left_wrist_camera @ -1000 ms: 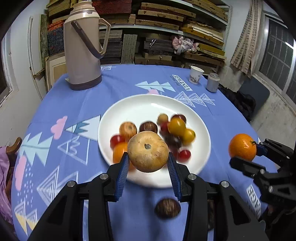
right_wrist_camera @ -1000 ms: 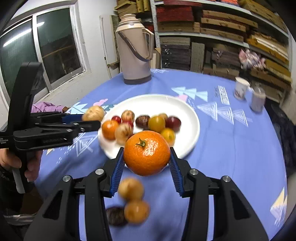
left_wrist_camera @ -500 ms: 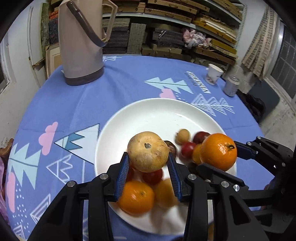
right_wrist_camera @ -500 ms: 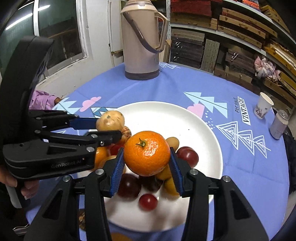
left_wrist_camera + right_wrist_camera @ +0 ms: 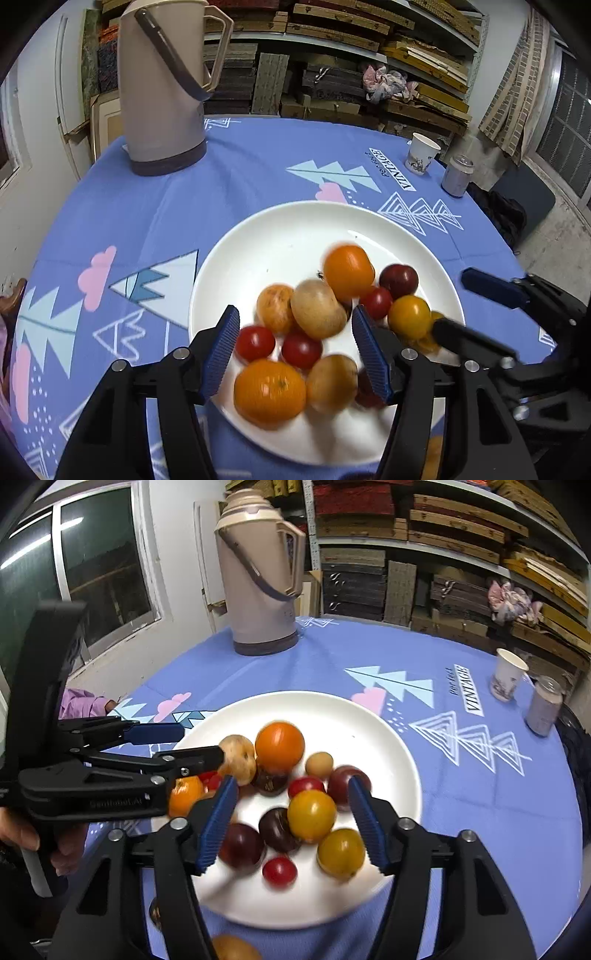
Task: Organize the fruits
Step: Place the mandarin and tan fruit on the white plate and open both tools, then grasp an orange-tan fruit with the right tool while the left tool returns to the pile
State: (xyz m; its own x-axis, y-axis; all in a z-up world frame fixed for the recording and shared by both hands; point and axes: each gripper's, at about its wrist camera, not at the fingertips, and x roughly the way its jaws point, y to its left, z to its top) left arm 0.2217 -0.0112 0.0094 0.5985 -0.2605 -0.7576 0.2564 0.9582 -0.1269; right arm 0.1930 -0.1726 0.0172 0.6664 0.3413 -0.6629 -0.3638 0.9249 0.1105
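Note:
A white plate [image 5: 295, 229] [image 5: 351, 716] on the blue tablecloth holds several small fruits: red, yellow, dark and orange ones. My left gripper [image 5: 295, 350] hovers low over the plate's near side. Its jaws are opening, and the tan round fruit [image 5: 317, 308] [image 5: 238, 753] lies free of the pads on the pile. My right gripper [image 5: 291, 825] is opening too. The orange [image 5: 279, 746] [image 5: 347, 271] rests on the pile, blurred, beyond its fingers. Each view shows the other gripper from the side: the left gripper [image 5: 201, 744], the right gripper [image 5: 450, 301].
A tall beige thermos jug [image 5: 162, 85] [image 5: 258, 579] stands at the table's far left. A paper cup [image 5: 421, 153] and a can [image 5: 458, 175] sit far right. Loose fruits [image 5: 232, 947] lie off the plate near the front edge. A person's hand [image 5: 22, 834] grips the left tool.
Both grippers moved forward over the plate and opened. The tan fruit left the left jaws and the orange left the right jaws; both now lie among the fruits on the plate.

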